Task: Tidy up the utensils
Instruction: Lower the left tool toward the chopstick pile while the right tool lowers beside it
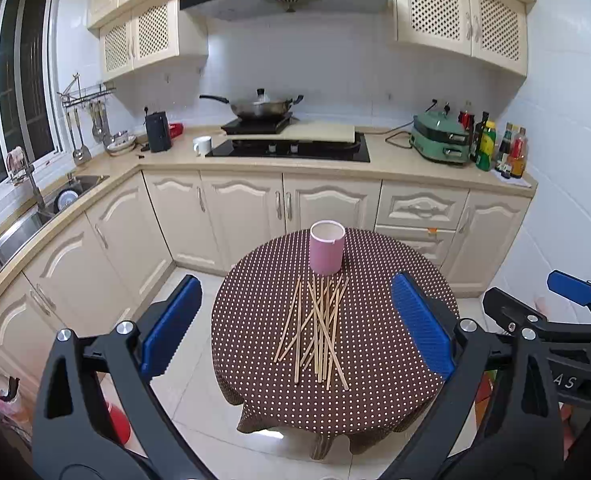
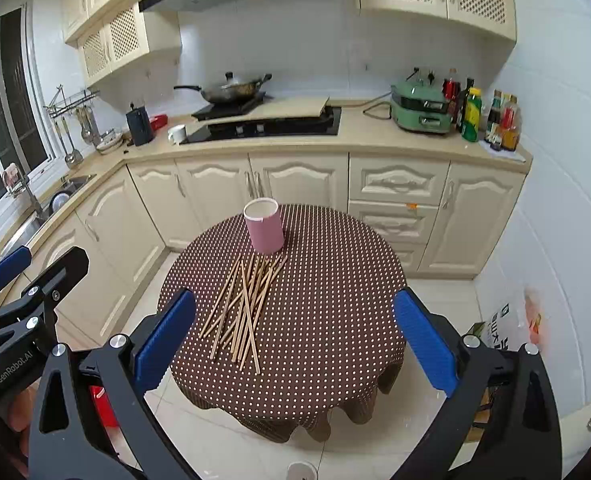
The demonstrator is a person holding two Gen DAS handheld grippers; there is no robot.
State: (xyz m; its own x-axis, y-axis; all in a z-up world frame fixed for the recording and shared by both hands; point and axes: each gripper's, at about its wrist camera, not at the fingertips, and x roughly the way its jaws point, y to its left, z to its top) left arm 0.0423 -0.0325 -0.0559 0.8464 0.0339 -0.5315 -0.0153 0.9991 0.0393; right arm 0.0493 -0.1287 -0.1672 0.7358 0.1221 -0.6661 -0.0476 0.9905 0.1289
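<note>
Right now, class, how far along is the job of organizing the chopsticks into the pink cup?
Done: nothing visible; the pink cup looks empty. In hand: nothing; the left gripper and right gripper are open, held short of the table. Left: the whole pile of wooden chopsticks lies loose on the dotted tablecloth.

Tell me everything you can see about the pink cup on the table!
The pink cup is a plain round tube shape with straight sides, a white rim and a pale inside. It has no handle. It looks smooth, maybe plastic or ceramic. It stands upright, and nothing shows inside it. It sits near the far edge of the round table with the brown polka-dot cloth. The wooden chopsticks lie in a loose pile just in front of it, their far tips reaching close to its base. Neither gripper touches it.
</note>
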